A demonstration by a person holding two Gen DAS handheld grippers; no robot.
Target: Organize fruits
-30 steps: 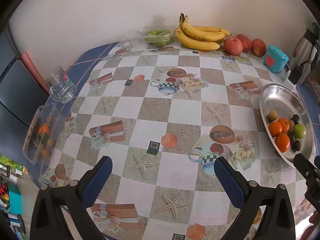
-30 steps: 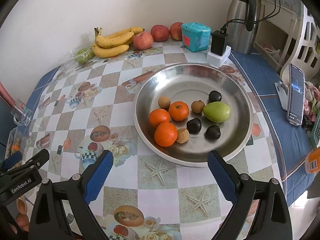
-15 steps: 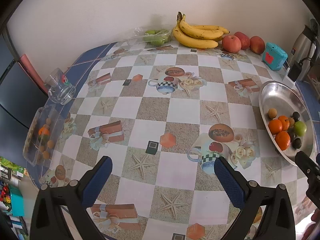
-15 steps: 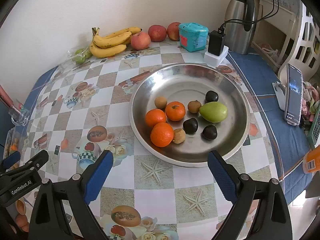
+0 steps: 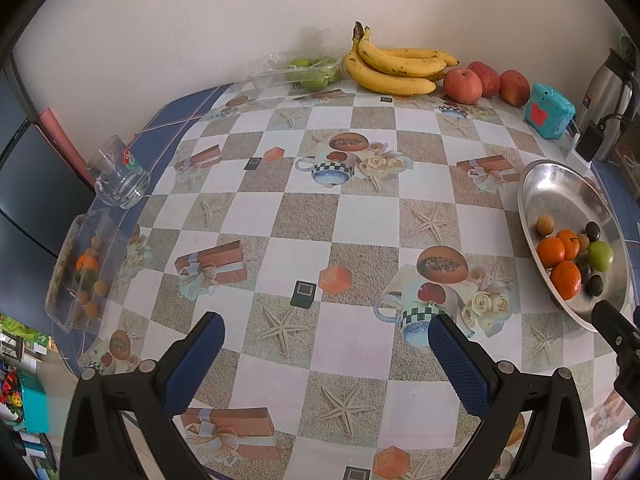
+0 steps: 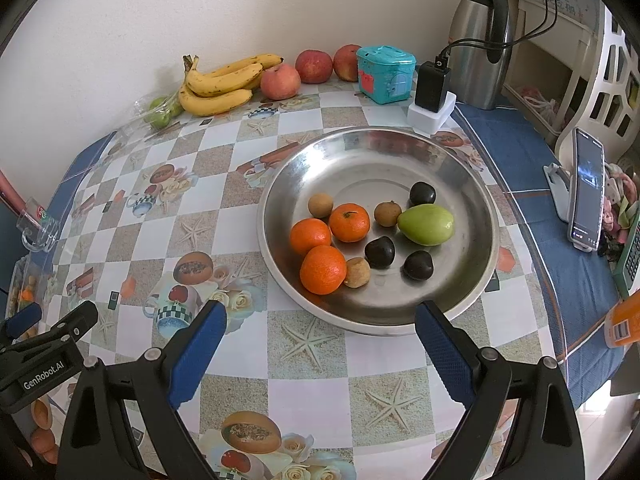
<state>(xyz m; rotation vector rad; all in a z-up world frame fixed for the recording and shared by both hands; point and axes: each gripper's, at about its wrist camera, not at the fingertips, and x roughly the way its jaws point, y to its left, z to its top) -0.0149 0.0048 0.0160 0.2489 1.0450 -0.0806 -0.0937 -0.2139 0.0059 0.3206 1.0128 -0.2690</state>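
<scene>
Right wrist view: your steel bowl [image 6: 472, 200] has three oranges [image 6: 323, 269], a green mango [image 6: 426, 224] and small dark and brown fruits; both grippers [image 6: 318, 334] [image 5: 326, 344] gape wide, empty.

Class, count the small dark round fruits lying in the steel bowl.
3, all in the steel bowl: one behind the green fruit, one mid-bowl, one nearest the rim. None seem hidden.
</scene>
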